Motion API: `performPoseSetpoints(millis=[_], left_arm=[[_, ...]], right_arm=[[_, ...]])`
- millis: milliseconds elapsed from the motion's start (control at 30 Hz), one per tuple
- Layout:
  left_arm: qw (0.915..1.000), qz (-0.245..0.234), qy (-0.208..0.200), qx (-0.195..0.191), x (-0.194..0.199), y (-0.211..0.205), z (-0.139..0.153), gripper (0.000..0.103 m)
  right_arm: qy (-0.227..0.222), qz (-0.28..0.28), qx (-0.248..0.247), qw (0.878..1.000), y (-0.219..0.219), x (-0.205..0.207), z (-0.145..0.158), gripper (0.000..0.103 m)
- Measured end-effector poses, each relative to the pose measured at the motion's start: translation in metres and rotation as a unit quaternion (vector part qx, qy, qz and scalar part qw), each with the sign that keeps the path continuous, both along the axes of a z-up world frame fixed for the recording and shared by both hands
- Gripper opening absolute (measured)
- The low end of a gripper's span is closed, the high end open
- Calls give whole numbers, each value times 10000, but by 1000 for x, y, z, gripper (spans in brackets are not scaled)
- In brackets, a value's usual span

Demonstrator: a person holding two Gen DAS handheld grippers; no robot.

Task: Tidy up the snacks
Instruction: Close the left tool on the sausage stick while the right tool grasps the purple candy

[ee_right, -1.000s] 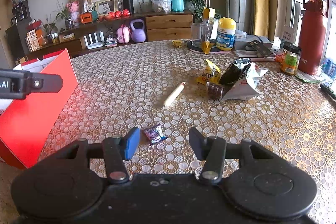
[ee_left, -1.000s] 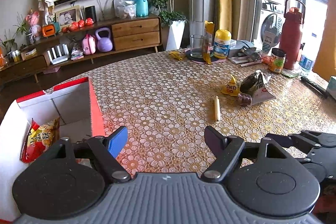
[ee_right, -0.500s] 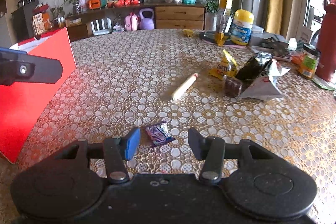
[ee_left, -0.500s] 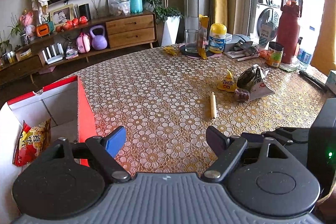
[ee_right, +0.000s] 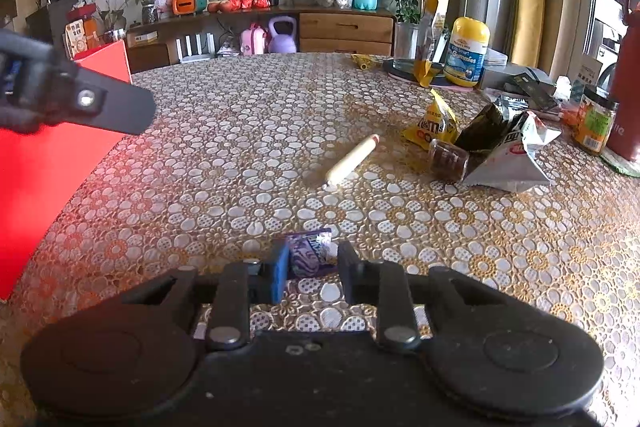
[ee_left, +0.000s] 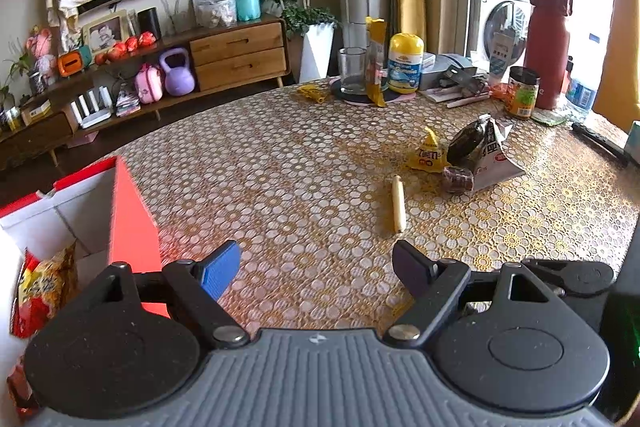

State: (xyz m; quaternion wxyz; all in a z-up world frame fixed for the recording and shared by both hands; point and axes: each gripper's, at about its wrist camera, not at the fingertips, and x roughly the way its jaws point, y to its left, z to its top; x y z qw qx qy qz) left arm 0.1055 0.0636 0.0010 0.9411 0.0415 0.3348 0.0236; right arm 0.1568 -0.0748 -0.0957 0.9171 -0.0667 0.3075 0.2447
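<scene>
A small purple candy (ee_right: pixel 310 255) lies on the patterned table between the fingers of my right gripper (ee_right: pixel 314 263). Its jaws are closing: the blue pad (ee_right: pixel 280 267) touches the wrapper, the other stands a sliver off. My left gripper (ee_left: pixel 316 263) hangs open over bare table beside the red box (ee_left: pixel 128 211), which holds a red-yellow chips bag (ee_left: pixel 40 291). Further out lie a cream stick snack (ee_right: pixel 352 159), a yellow M&M's bag (ee_right: pixel 432 125), a small brown packet (ee_right: pixel 448 159) and a silver-black bag (ee_right: pixel 508 147).
At the table's far side stand a glass (ee_left: pixel 352 77), a yellow-capped gummies bottle (ee_left: pixel 406 63), a labelled jar (ee_left: pixel 520 97) and a tall red flask (ee_left: pixel 548 39). The red box (ee_right: pixel 60 147) closes off the left. A sideboard stands beyond the table.
The right gripper's fingers have drawn in around the purple candy after sinking toward it. The left gripper has drifted a little across the table and stays open.
</scene>
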Motion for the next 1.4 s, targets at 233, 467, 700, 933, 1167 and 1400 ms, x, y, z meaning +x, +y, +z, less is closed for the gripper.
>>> performPoseSetpoints(millis=[233, 467, 700, 933, 1167, 1400], left_arm=[[9997, -205, 54, 84, 20, -19, -8, 83], [9986, -447, 241, 165, 44, -42, -17, 83], [9971, -588, 477, 98, 82, -63, -37, 83], [9962, -451, 739, -29, 120, -60, -65, 56], [9951, -633, 763, -49, 130, -68, -77, 33], [9949, -723, 694, -118, 125, -74, -77, 11]], right_arm=[[41, -127, 227, 9997, -12, -6, 0, 23], [96, -371, 444, 9983, -37, -12, 4, 23], [143, -663, 743, 9949, -68, -19, 9, 23], [163, -897, 1000, 9908, -92, -17, 11, 23], [167, -1060, 1201, 9870, -111, -13, 13, 23], [170, -1118, 1282, 9853, -116, -15, 15, 23]])
